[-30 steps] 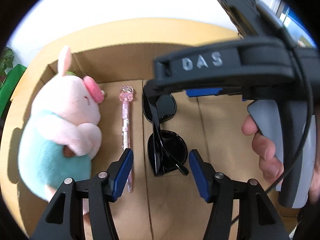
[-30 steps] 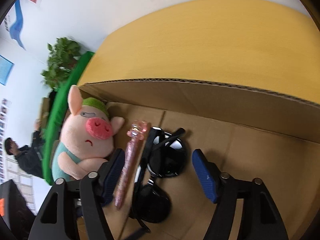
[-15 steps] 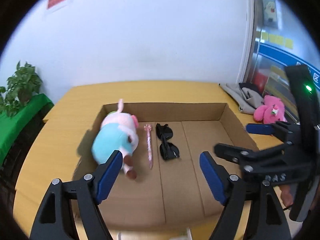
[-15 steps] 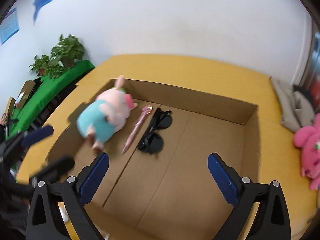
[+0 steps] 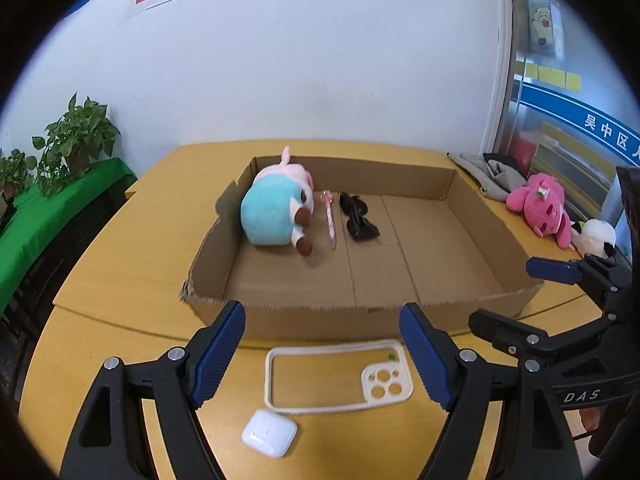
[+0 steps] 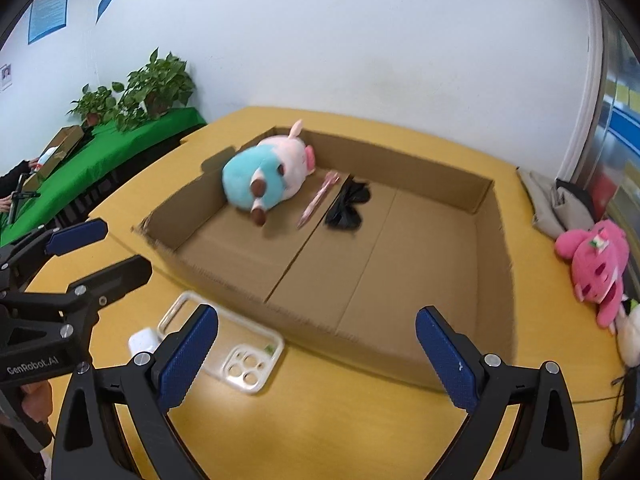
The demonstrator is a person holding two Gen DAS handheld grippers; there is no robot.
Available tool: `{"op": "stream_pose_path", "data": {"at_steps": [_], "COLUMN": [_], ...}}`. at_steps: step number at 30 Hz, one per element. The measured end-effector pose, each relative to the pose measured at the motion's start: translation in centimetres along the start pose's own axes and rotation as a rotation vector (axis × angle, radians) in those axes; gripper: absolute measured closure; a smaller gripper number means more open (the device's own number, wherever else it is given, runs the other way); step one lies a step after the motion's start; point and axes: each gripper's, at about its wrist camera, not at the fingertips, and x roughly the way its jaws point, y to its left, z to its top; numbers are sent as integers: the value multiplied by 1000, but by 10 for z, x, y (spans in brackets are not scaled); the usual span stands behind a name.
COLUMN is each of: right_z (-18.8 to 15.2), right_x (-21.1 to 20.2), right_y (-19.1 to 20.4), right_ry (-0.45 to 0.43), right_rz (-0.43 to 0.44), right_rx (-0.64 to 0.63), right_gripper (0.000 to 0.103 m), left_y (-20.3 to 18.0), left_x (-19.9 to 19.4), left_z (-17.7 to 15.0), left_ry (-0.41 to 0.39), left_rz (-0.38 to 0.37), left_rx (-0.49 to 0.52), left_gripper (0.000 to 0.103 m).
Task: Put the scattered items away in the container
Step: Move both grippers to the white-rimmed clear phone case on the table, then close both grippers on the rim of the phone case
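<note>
A shallow cardboard box [image 5: 436, 309] [image 6: 360, 344] lies on the yellow table. Inside at its far left lie a plush pig [image 5: 276, 208] [image 6: 268, 176], a pink pen [image 5: 330, 220] [image 6: 318, 199] and black sunglasses [image 5: 358, 218] [image 6: 347, 206]. On the table in front of the box lie a clear phone case [image 5: 338, 376] [image 6: 224, 346] and a white earbud case [image 5: 270, 432] [image 6: 143, 340]. My left gripper [image 5: 322, 356] is open and empty, above the phone case. My right gripper [image 6: 316, 356] is open and empty, over the box's near wall.
A pink plush toy [image 5: 540, 204] [image 6: 596, 268] and grey cloth [image 5: 486, 176] [image 6: 552, 204] lie on the table right of the box. A green-covered bench with potted plants [image 5: 76, 140] [image 6: 148, 88] stands to the left. A white wall is behind.
Both grippers have pulled back and up out of the box, leaving pig, pen and sunglasses inside. The phone case and earbud case have come into view in front of the box.
</note>
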Motion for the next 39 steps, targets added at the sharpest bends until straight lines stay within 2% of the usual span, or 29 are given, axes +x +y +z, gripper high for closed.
{"op": "stream_pose_path", "data": {"at_steps": [5, 11, 16, 18, 19, 20, 23, 24, 25, 27, 29, 30, 33, 39], "right_z": [-31, -63, -72, -71, -71, -70, -68, -67, -66, -67, -69, -71, -77, -93], "right_x": [23, 67, 86, 90, 93, 97, 101, 101, 101, 99, 97, 95, 89, 71], "right_y": [11, 14, 13, 14, 15, 16, 23, 25, 25, 22, 17, 14, 7, -9], "right_ry": [72, 162, 165, 159, 160, 164, 153, 148, 149, 152, 155, 158, 164, 160], "right_rz": [66, 143, 130, 124, 120, 116, 70, 54, 37, 35, 43, 48, 53, 47], "right_rx": [51, 133, 175, 186, 189, 189, 151, 140, 128, 122, 120, 117, 121, 148], "right_gripper": [2, 2, 3, 3, 5, 7, 23, 41, 54, 62, 73, 79, 88, 93], "left_y": [16, 39, 61, 63, 63, 63, 57, 55, 53, 49, 45, 41, 23, 2], "left_x": [18, 57, 92, 100, 103, 107, 114, 113, 113, 112, 110, 109, 101, 90], "left_z": [-22, -45, -59, -62, -62, -63, -64, -63, -63, -65, -67, -69, -74, -83], "left_ry": [60, 159, 260, 281, 292, 315, 348, 349, 355, 367, 380, 385, 390, 406], "left_rz": [-1, -2, -10, -24, -31, -43, -22, -26, -31, -37, -50, -59, -58, -70], "left_rx": [-27, -46, -82, -86, -83, -81, -36, -21, -12, -2, -5, 1, 45, 38], "left_gripper": [24, 24, 25, 29, 38, 52, 79, 82, 85, 89, 96, 96, 96, 96]}}
